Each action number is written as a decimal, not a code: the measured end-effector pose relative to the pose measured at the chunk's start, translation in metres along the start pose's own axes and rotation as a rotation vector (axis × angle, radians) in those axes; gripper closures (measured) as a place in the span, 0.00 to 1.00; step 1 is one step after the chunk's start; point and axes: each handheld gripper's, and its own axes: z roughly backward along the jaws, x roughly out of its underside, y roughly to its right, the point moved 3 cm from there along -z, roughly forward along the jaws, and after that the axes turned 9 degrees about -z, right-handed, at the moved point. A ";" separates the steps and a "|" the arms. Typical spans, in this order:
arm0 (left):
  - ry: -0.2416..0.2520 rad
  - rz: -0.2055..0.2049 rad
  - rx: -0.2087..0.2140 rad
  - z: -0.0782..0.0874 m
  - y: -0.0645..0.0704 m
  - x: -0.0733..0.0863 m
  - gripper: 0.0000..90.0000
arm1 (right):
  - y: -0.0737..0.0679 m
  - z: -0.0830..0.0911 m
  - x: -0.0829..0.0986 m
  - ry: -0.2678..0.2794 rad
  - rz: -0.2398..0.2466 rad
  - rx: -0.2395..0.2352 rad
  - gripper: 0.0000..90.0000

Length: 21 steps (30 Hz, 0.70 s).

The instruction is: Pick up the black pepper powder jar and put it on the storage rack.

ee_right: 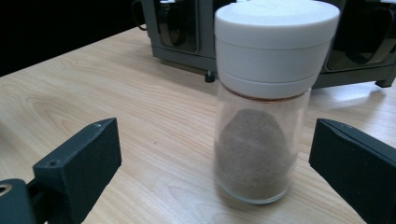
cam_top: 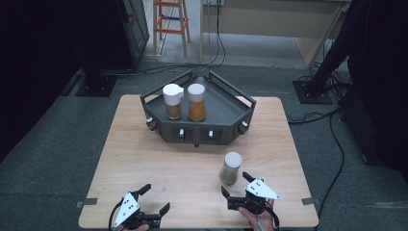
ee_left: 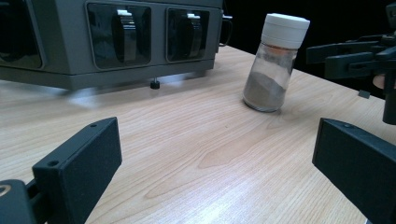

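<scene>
Your left gripper sits spread and empty at the near edge, well off from the spice jar. The jar stands upright on the table, white cap up, dead ahead between your right gripper's wide-open jaws, so that hand's nearer.

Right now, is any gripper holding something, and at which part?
Nothing is held. The right gripper is open with the jar between its jaws, not touching. The left gripper is open over bare table.
</scene>
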 end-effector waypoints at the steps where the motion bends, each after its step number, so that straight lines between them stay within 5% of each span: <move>1: 0.000 0.001 0.000 0.000 0.000 0.000 0.01 | 0.001 -0.001 -0.001 -0.002 -0.002 0.001 0.02; 21: 0.000 0.001 0.003 0.000 0.000 0.000 0.01 | 0.009 -0.025 -0.014 -0.003 -0.006 0.040 0.06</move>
